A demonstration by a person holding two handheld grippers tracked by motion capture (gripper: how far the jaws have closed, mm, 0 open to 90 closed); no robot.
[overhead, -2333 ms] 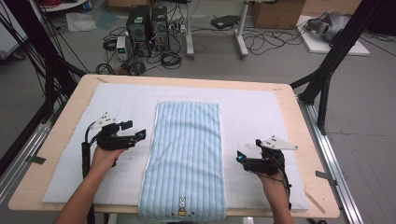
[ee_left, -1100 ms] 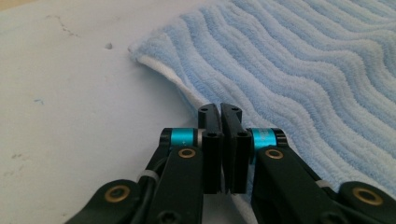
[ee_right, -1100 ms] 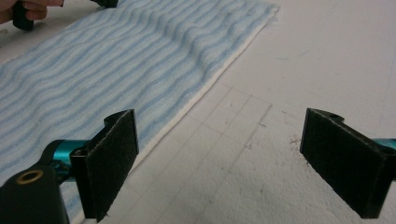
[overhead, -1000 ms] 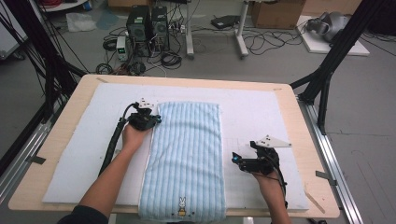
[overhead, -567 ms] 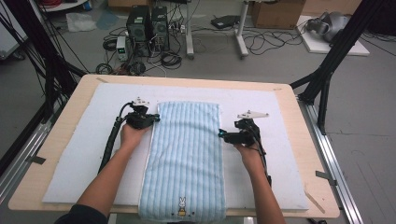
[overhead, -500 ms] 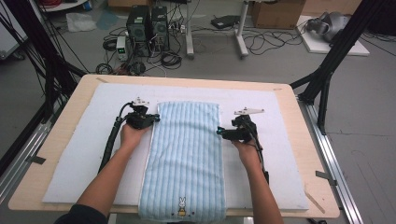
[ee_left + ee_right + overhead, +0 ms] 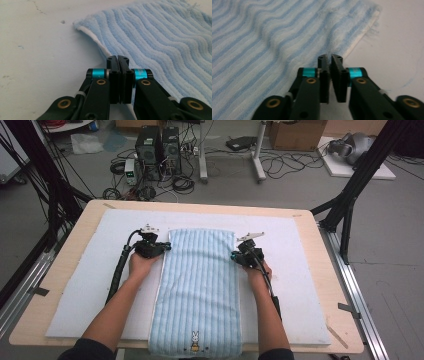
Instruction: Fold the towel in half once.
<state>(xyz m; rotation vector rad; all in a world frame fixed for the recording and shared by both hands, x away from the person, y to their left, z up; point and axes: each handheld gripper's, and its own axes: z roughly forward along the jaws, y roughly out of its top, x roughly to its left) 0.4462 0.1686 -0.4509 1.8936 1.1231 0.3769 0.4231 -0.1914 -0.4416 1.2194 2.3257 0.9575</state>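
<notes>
A light blue striped towel (image 7: 200,285) lies lengthwise on the white mat (image 7: 300,270), with a small rabbit figure at its near end. My left gripper (image 7: 167,246) sits at the towel's left edge near the far corner. In the left gripper view the left gripper (image 7: 117,58) is shut, and the towel (image 7: 162,37) has its white hem pinched at the tips. My right gripper (image 7: 234,256) is at the right edge, opposite. Its jaws have just been closing. In the right gripper view the right gripper (image 7: 329,57) has its tips together on the hem of the towel (image 7: 262,37).
The mat covers most of a wooden table (image 7: 60,285). Black frame posts (image 7: 350,195) stand at the table's far corners. Computer boxes (image 7: 160,145) and cables lie on the floor beyond the far edge. Both forearms reach in from the near edge beside the towel.
The right hand moved from the towel's near right side up to its right edge near the far corner, and its jaws closed. The left hand reached the left edge earlier and stayed.
</notes>
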